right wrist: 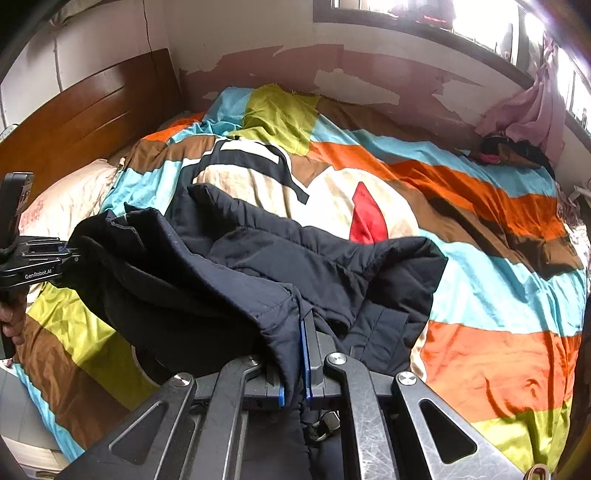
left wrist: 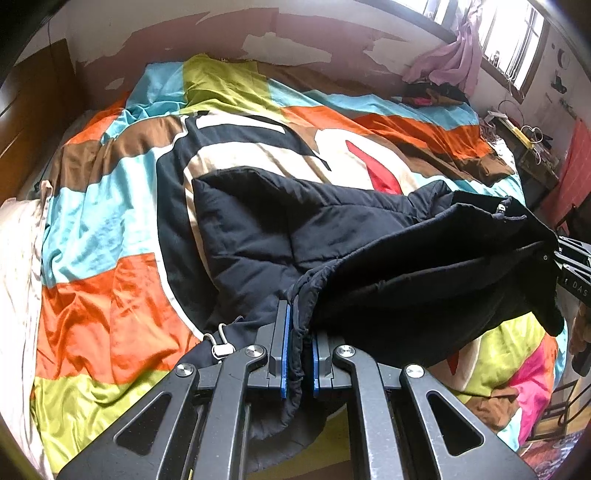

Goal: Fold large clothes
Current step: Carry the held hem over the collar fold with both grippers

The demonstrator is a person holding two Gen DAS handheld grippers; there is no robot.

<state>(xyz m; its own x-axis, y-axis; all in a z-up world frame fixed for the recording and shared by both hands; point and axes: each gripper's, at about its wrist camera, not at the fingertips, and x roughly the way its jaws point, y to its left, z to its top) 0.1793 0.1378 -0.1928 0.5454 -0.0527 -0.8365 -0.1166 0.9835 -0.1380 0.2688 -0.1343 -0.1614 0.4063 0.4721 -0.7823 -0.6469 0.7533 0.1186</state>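
We are finding both views bright with daylight. It is coming in through the windows at the upper right, where the panes are blowing out to plain white and washing out the frame bars. In the right wrist view, glare is bleeding off the window as a purple-white flare along the top right edge. The satin bedspread is throwing back soft sheen on its folds. The dark padded jacket is swallowing detail in its creases. Fisheye distortion is bending walls and the headboard, and black vignetting is closing the corners. Focus is holding sharp at centre.
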